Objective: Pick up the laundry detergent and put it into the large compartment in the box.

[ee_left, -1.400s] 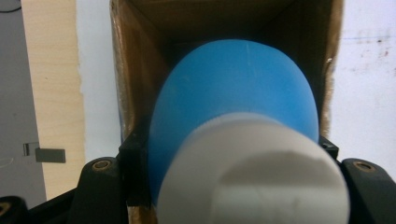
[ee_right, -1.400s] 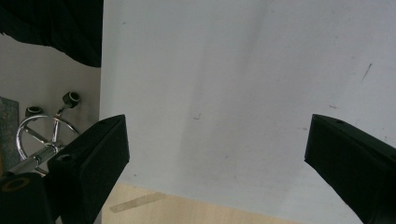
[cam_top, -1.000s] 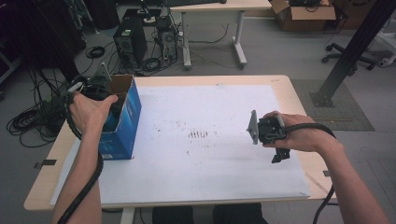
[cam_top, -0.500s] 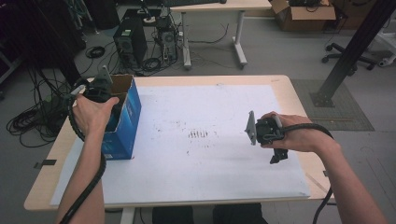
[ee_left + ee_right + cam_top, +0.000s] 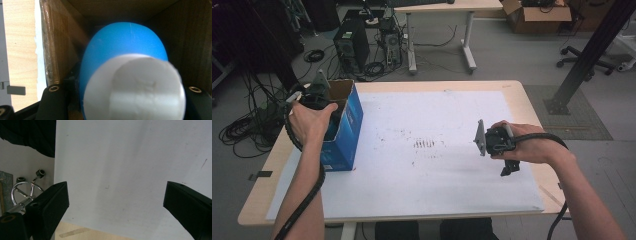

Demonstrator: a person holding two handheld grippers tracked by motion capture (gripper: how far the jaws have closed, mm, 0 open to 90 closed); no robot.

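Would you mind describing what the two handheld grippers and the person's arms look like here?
Both are black. The left gripper carries a grey three-cornered plate on top, as does the right gripper. A thick black cable trails from each along the forearm. In the right gripper view the jaws are blocky, flat-faced wedges. The forearms are bare, with no sleeves showing.

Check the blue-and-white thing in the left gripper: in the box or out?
In. The left gripper view shows the blue-and-white thing between the jaws with brown box walls around it.

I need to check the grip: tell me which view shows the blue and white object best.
The left gripper view: the blue and white object sits close up inside the cardboard box. In the high view the left hand covers it; the right gripper view faces white paper.
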